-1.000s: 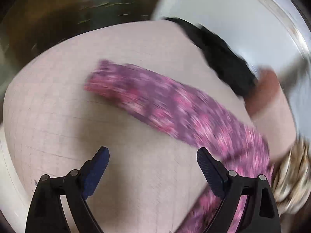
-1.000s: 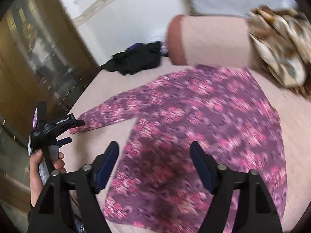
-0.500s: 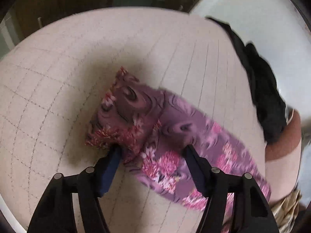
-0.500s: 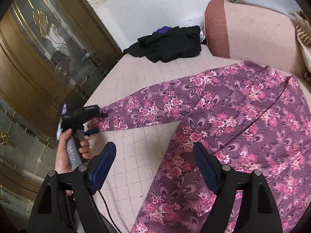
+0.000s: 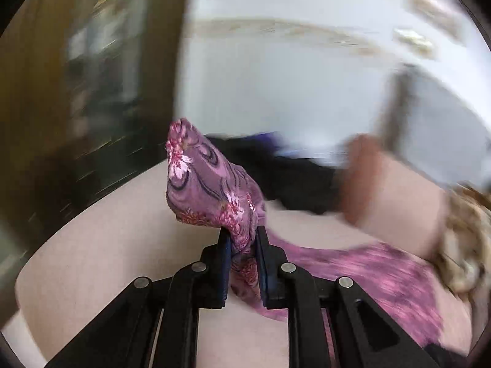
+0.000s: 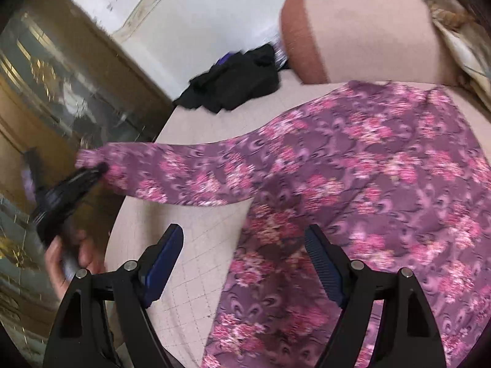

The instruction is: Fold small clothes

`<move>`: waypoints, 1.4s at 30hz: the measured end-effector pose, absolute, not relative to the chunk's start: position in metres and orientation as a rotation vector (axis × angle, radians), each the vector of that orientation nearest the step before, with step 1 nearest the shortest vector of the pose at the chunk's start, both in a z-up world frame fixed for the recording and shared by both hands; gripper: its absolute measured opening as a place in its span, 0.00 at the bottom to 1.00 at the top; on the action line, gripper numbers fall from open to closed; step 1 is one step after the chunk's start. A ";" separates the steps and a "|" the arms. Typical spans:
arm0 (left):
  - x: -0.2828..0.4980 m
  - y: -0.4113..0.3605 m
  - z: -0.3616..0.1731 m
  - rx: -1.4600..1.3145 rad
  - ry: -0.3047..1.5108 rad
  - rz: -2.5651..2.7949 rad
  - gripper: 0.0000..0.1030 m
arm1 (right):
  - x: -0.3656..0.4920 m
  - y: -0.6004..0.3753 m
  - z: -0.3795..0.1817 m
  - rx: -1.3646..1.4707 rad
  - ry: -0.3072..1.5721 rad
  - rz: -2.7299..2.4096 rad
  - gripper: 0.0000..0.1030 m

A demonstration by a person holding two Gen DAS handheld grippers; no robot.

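A purple floral top (image 6: 368, 184) lies spread on the pink quilted bed (image 6: 196, 279). Its long sleeve (image 6: 184, 174) stretches left. My left gripper (image 5: 242, 239) is shut on the sleeve cuff (image 5: 208, 190), which sticks up above the jaws; the rest of the top (image 5: 368, 270) trails blurred to the right. In the right wrist view the left gripper (image 6: 98, 170) shows as a black tool in a hand, lifting the cuff. My right gripper (image 6: 245, 257) is open and empty, hovering over the top's lower left edge.
A black garment (image 6: 236, 82) lies bunched at the bed's far end. A pink bolster pillow (image 6: 353, 30) and a gold patterned cloth (image 6: 460, 40) lie at the back right. A wooden glass-panelled door (image 6: 46, 92) stands left of the bed.
My left gripper has shut on the sleeve cuff and lifted it off the bed. The right gripper has shifted slightly and stays open.
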State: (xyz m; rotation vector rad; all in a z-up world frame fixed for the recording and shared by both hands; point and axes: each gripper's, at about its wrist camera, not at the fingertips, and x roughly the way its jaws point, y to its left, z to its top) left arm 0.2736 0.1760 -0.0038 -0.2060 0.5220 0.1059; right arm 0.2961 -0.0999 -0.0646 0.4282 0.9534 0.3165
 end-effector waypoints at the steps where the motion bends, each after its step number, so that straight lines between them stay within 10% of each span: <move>1: 0.265 0.159 0.002 -0.181 0.511 0.044 0.14 | 0.291 -0.113 -0.063 0.445 0.941 0.299 0.78; 18: 0.188 -0.107 -0.123 0.490 0.758 -0.703 0.21 | 0.256 -0.285 -0.150 0.736 0.971 0.255 0.78; 23: 0.162 -0.111 -0.117 0.545 0.779 -0.920 0.48 | 0.280 -0.291 -0.186 0.764 1.030 0.353 0.78; 26: 0.185 -0.086 -0.097 0.403 0.780 -0.899 0.81 | 0.279 -0.292 -0.200 0.799 1.036 0.409 0.78; 32: 0.293 -0.010 -0.112 0.001 0.979 -0.465 0.87 | 0.288 -0.257 -0.198 0.610 1.104 0.372 0.78; 34: 0.314 0.018 -0.132 -0.124 1.068 -0.350 0.87 | 0.288 -0.248 -0.196 0.543 1.109 0.334 0.67; 36: 0.321 0.043 -0.146 -0.240 1.108 -0.288 0.87 | 0.287 -0.238 -0.196 0.447 1.160 0.256 0.14; 42: 0.323 0.068 -0.151 -0.348 1.118 -0.237 0.87 | 0.239 -0.216 -0.094 0.281 1.076 0.247 0.08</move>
